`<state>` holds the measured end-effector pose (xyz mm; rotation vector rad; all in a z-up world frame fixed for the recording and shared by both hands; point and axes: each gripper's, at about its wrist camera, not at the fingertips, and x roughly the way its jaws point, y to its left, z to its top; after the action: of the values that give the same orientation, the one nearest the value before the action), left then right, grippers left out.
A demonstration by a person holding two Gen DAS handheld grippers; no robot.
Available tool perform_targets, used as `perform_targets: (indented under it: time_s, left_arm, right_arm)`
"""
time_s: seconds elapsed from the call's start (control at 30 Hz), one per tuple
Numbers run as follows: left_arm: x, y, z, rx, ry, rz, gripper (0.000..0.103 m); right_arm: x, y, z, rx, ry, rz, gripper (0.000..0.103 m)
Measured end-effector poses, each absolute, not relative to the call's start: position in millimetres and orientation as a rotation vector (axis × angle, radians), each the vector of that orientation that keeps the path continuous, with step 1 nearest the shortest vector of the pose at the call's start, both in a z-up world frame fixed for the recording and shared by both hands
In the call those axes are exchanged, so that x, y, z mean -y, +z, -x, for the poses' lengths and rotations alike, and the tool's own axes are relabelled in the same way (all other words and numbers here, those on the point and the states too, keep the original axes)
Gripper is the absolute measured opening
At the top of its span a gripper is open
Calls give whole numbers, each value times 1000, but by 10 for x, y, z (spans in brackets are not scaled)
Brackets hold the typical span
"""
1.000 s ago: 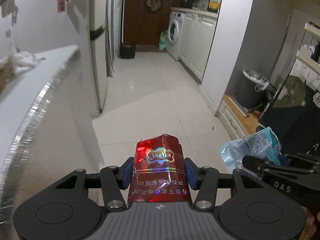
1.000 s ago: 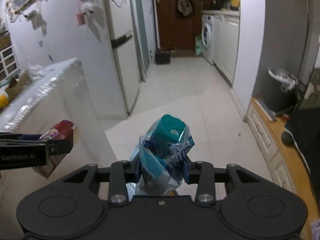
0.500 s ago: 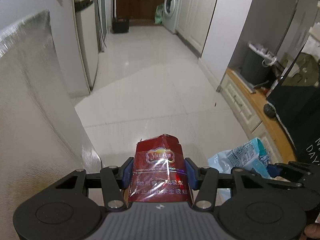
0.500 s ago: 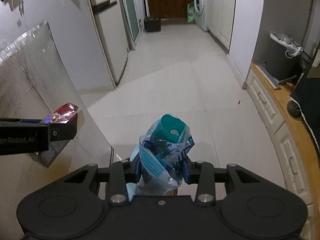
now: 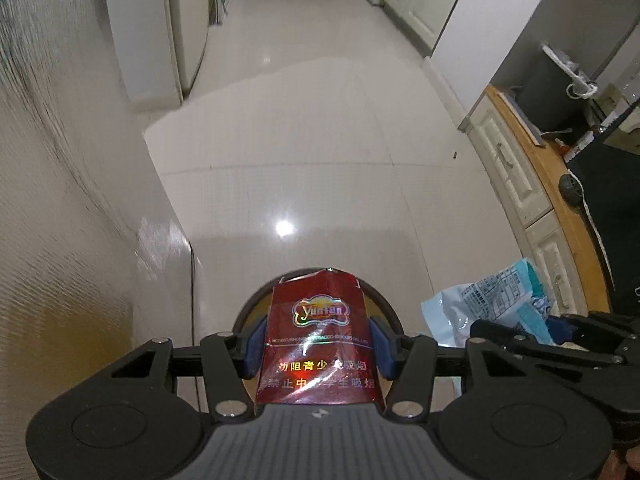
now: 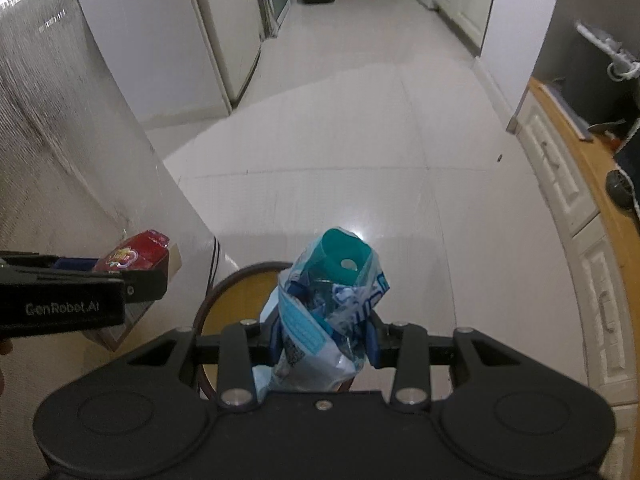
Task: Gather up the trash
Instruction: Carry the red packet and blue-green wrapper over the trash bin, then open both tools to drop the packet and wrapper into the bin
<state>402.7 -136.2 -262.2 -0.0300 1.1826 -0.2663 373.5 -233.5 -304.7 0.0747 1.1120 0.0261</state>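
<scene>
left gripper (image 5: 318, 344) clamped on red cigarette pack (image 5: 318, 344), right gripper (image 6: 324, 336) pinching crumpled blue wrapper (image 6: 326, 312), perhaps a wipes pack

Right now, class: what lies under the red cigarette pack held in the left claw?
Under the red cigarette pack shows a round dark-rimmed bin with a yellowish inside, on the pale tiled floor. The pack and left claw hide most of its contents.

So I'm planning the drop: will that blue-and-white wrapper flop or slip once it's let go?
Probably floppy: the blue-and-white wrapper is crumpled between the right hand-held gripper pads. Likely light, so it may drift. Its glossy film looks slippery.
</scene>
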Motion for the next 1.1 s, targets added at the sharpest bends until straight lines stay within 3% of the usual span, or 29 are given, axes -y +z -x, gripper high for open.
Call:
perform_targets:
  time_s: [0.8, 0.87, 0.93, 1.1]
  left_arm:
    - [1340, -3465, -4302, -1362, -262, 125, 55]
    - [1333, -3504, -4308, -1371, -251, 137, 57]
    - [1324, -3538, -4307, -1379, -241, 130, 69]
    - [1335, -3579, -4295, -1392, -224, 97, 78]
  right_arm:
    - [2164, -3830, -4042, -1305, 80, 14, 40]
    - [2166, -3857, -4055, -1312, 83, 16, 40]
    - [2170, -3869, -4068, -1317, 87, 20, 40]
    - [2157, -3896, -4097, -1322, 102, 29, 41]
